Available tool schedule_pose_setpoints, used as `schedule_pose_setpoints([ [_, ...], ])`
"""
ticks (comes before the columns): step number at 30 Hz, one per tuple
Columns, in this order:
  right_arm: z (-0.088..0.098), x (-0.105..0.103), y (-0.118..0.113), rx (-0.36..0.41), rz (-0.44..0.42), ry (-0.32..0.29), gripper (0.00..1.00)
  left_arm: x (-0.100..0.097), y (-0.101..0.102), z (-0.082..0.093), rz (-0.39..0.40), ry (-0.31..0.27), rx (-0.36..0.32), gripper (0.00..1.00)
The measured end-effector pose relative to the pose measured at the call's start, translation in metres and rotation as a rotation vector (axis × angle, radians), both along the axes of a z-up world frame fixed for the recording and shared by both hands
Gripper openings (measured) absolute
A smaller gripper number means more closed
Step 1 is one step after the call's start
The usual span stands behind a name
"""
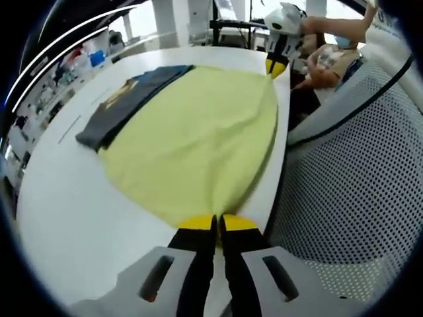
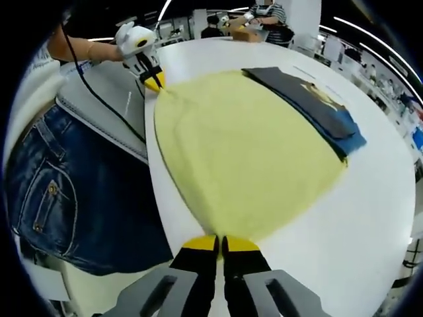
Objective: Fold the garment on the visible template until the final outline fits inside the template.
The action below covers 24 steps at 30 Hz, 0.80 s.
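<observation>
a: pinching both near corners, are we?

b: yes. the left gripper and the right gripper each have their jaws closed on the yellow garment, one at each end of the hem along the table's near edge.

a: and which way does it run?

b: its long axis follows that edge, so neither hand is nearer. the cloth spreads away toward the dark folded garment at the far side; i'd judge the fold goes that way.
</observation>
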State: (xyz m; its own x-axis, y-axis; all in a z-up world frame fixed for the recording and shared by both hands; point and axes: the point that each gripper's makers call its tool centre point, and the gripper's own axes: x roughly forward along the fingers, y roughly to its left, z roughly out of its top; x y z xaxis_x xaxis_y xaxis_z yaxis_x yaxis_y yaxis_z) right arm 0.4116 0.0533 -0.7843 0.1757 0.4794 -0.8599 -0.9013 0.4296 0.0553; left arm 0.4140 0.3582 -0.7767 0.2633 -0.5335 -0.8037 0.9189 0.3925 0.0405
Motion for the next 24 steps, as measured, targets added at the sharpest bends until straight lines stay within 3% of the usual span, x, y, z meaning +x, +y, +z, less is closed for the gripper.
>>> schedule_pose_setpoints([
  [24,0.015,-0.033,0.003,0.03,0.045,0.092,0.0,-0.029,-0.002,0.012,-0.004,0.093,-0.024,0.0],
])
